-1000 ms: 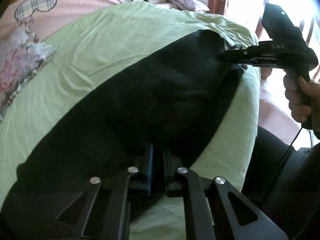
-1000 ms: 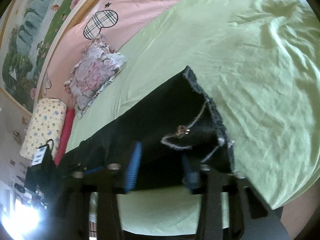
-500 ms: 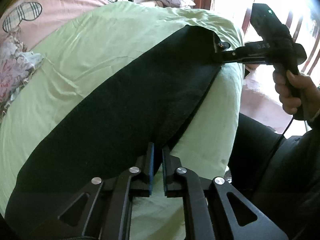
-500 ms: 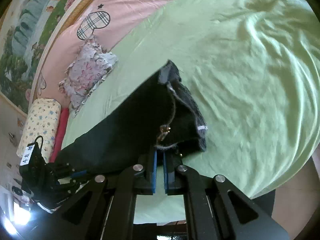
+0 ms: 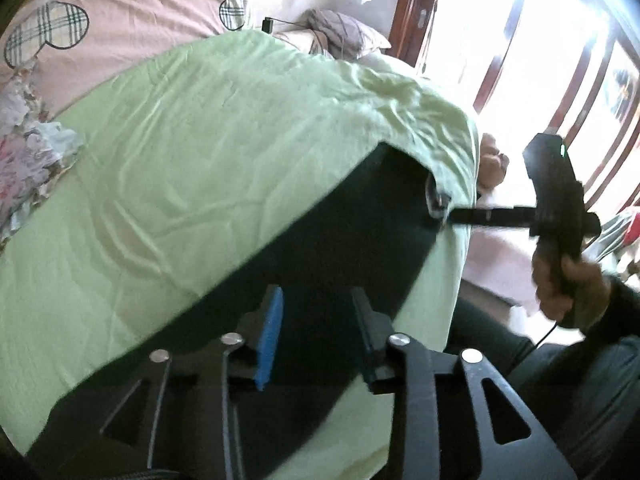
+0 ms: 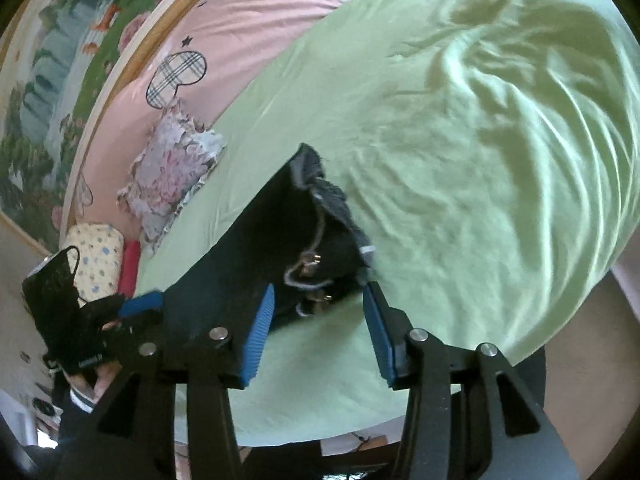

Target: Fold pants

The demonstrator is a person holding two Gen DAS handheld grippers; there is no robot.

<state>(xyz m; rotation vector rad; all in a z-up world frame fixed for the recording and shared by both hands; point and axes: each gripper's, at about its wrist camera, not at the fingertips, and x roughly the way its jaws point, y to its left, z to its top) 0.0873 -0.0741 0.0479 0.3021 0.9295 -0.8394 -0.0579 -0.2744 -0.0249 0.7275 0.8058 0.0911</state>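
Black pants [image 5: 320, 252] lie flat in a long strip on the green bedspread [image 5: 192, 168], near the bed's front edge. Their grey waistband with a drawstring [image 6: 320, 204] shows in the right wrist view. My left gripper [image 5: 316, 320] is open, its blue pads straddling the pants' lower part. My right gripper [image 6: 316, 320] is open just in front of the waistband, holding nothing. It also shows in the left wrist view [image 5: 444, 210] at the waistband end. The left gripper shows in the right wrist view [image 6: 140, 304].
A floral cushion [image 6: 172, 172] lies on the pink sheet [image 6: 248, 28] behind the green bedspread. A dotted roll [image 6: 96, 256] is at the far left. The bed edge drops to the floor on the right [image 5: 460, 264]. A grey pillow [image 5: 344, 36] lies at the back.
Both grippers were shut on the pants half a second ago and have now opened. The pants have settled flat on the bedspread.
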